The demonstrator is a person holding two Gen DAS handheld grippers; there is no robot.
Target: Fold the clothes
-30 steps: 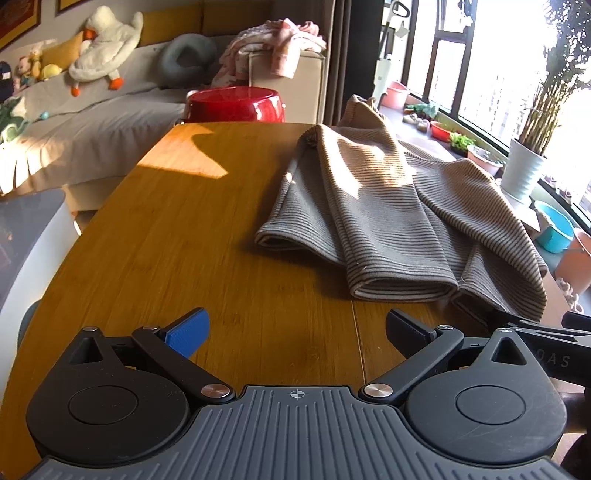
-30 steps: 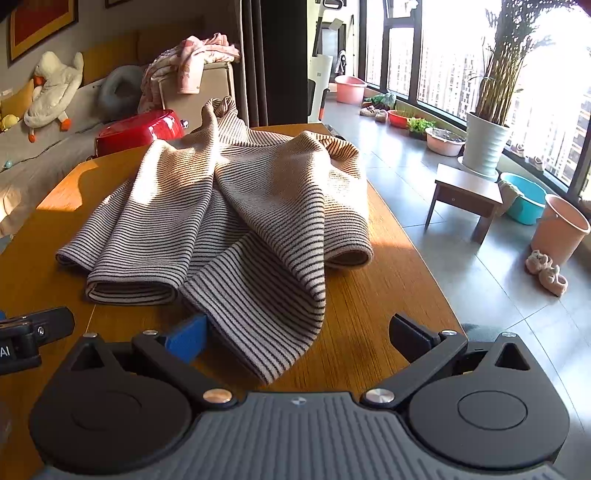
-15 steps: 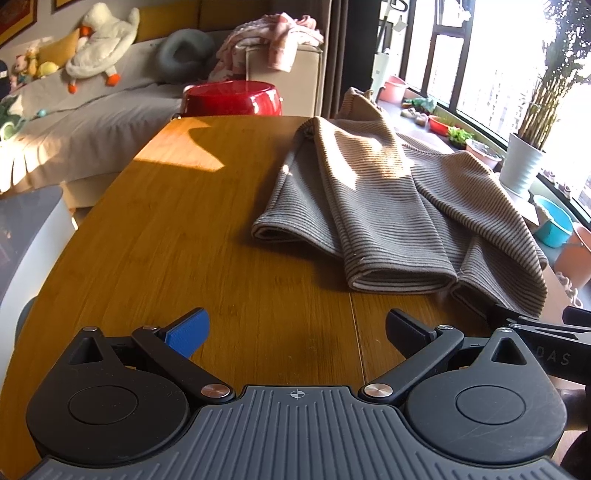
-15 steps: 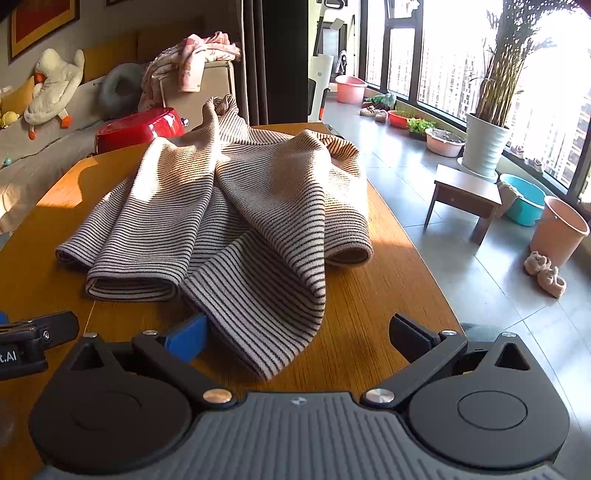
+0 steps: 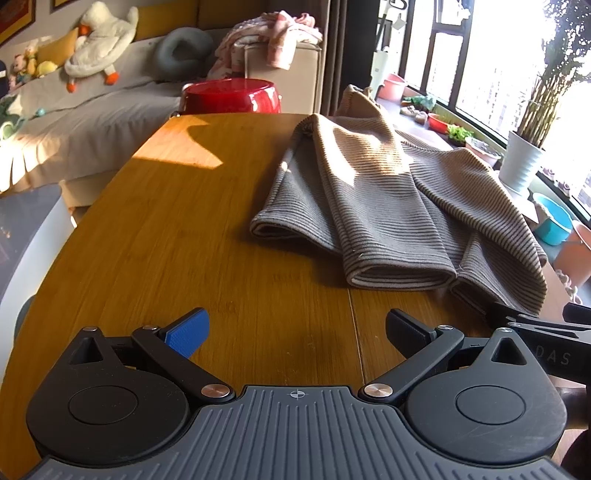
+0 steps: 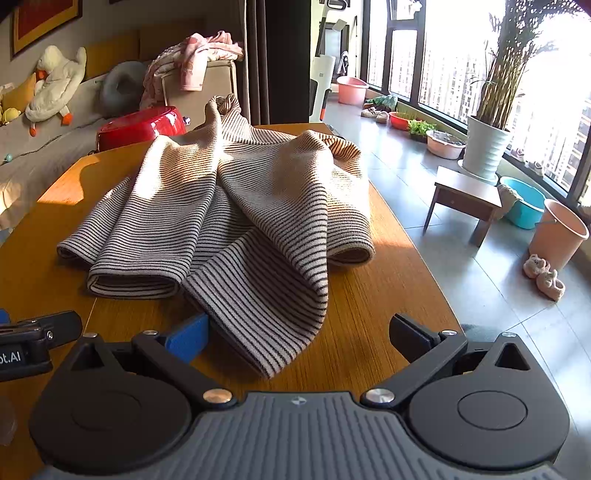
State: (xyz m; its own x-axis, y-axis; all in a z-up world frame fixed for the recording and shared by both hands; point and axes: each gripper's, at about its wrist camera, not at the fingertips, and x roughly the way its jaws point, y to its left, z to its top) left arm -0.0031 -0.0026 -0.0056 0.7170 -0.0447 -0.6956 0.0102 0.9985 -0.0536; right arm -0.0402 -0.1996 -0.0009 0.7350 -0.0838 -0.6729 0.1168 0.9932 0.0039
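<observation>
while both tools gape empty, left tool (image 5: 295, 334), right tool (image 6: 299, 338), one striped garment (image 6: 236, 206), one table (image 5: 177, 243)

A red tub (image 5: 231, 96) sits beyond the wooden table (image 5: 155, 236), a duck plush (image 5: 99, 35) behind.

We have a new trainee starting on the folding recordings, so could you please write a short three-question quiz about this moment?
1. True or false: the left gripper is shut on the striped sweater.
2. Which gripper has cloth lying between its open fingers? A. left B. right C. both
3. Fill in: beyond the far edge of the wooden table stands a red ____.

Key
1. False: its jaws are open over bare wood, with the sweater ahead and to its right.
2. B: a corner of the sweater reaches between the fingers of the right gripper, near the blue pad.
3. Basin, in front of the sofa.
</observation>
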